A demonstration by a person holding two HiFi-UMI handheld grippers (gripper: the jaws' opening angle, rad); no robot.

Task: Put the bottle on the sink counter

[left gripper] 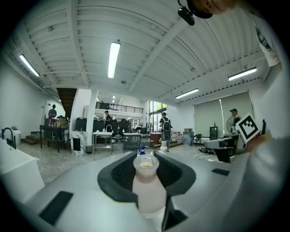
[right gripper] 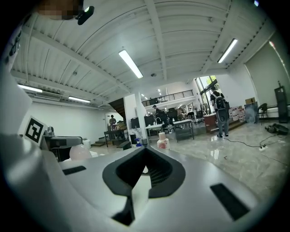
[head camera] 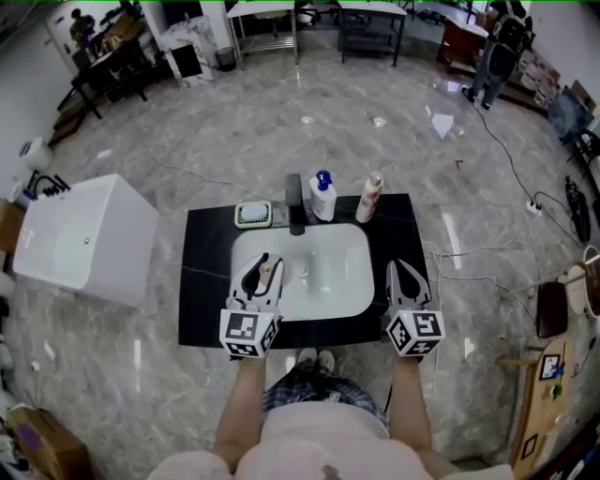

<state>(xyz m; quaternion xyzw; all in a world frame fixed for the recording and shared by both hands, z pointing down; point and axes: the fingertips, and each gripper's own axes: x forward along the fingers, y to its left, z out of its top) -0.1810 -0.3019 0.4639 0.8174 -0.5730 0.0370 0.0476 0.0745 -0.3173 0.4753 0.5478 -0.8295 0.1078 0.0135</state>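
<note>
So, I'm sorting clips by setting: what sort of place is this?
Probably a big open workshop or lab hall, not a bathroom: the black sink counter stands free on a glossy grey marble-look floor, with metal work tables beyond and long ceiling strip lights.

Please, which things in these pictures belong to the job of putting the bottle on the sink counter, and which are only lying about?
Belong to the job:
- small bottle, held in the left gripper
- black sink counter

Only lying about:
- soap dish
- faucet
- blue-pump bottle
- red-and-white bottle
- white box on the floor
- right gripper, holding nothing
</note>
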